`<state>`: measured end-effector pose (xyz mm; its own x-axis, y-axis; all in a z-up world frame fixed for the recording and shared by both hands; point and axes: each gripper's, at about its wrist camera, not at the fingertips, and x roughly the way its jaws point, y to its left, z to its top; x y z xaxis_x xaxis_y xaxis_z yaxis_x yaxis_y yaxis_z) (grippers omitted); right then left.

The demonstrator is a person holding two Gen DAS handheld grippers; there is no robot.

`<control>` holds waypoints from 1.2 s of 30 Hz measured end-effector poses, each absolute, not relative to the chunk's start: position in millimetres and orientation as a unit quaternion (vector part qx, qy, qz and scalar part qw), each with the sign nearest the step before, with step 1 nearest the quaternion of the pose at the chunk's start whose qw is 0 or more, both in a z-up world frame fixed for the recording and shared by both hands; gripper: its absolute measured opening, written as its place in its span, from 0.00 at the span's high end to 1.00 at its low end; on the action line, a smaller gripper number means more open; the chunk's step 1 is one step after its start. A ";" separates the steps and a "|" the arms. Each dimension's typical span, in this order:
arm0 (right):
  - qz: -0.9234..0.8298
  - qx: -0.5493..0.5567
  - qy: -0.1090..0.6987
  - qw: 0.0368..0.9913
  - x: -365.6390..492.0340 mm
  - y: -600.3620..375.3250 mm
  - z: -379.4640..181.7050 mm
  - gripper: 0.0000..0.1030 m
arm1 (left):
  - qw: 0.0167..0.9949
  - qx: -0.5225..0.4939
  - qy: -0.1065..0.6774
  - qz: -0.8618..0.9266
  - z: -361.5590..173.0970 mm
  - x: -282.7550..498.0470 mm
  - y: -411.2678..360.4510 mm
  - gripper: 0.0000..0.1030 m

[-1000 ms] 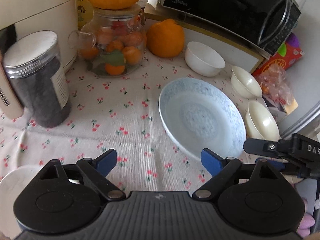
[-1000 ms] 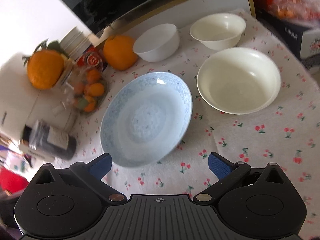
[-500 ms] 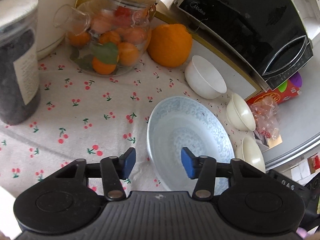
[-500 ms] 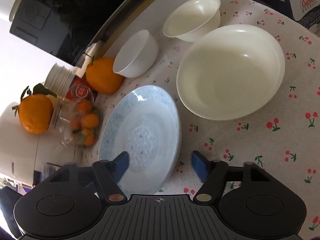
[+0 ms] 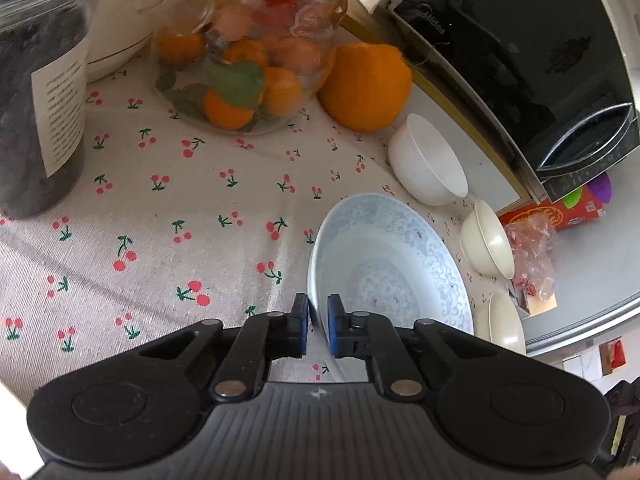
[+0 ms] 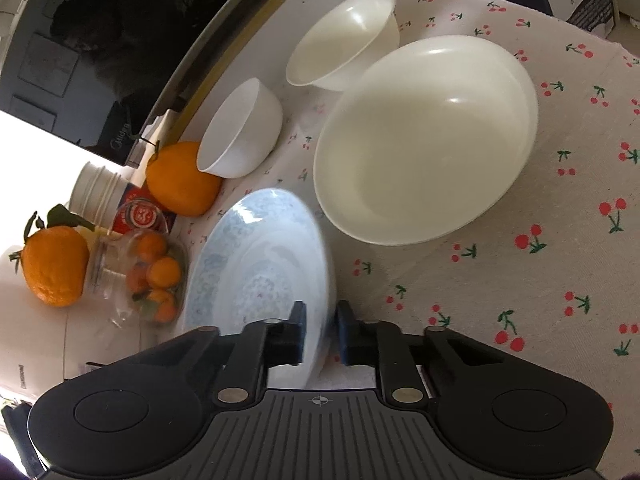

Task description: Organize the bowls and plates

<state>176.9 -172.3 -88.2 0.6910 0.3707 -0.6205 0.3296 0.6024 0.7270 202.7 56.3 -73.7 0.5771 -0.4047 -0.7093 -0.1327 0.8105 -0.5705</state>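
The left gripper [image 5: 318, 322] and the right gripper [image 6: 320, 330] have just closed, each clamped on the rim of the blue patterned plate [image 5: 384, 276], which lies low in the middle of both frames on the cherry-print cloth [image 5: 168, 208]. The gripper bodies hide the plate's near edge (the right view is blurred there). The big cream bowl [image 6: 428, 140] stands just beside the plate in the right view, but the left view cuts it off at lower right.
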 end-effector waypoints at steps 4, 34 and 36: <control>0.014 0.427 0.393 0.815 177.7 -168.9 -86.1 0.89 | 0.848 -0.267 0.451 -0.080 -68.5 199.3 52.4 0.93; 0.065 0.370 0.439 0.816 153.6 -142.3 -70.4 0.87 | 0.843 -0.188 0.497 -0.079 -53.0 164.3 66.7 0.91; 0.066 0.366 0.442 0.816 153.3 -141.4 -70.5 0.87 | 0.844 -0.185 0.496 -0.080 -51.8 163.1 67.9 0.91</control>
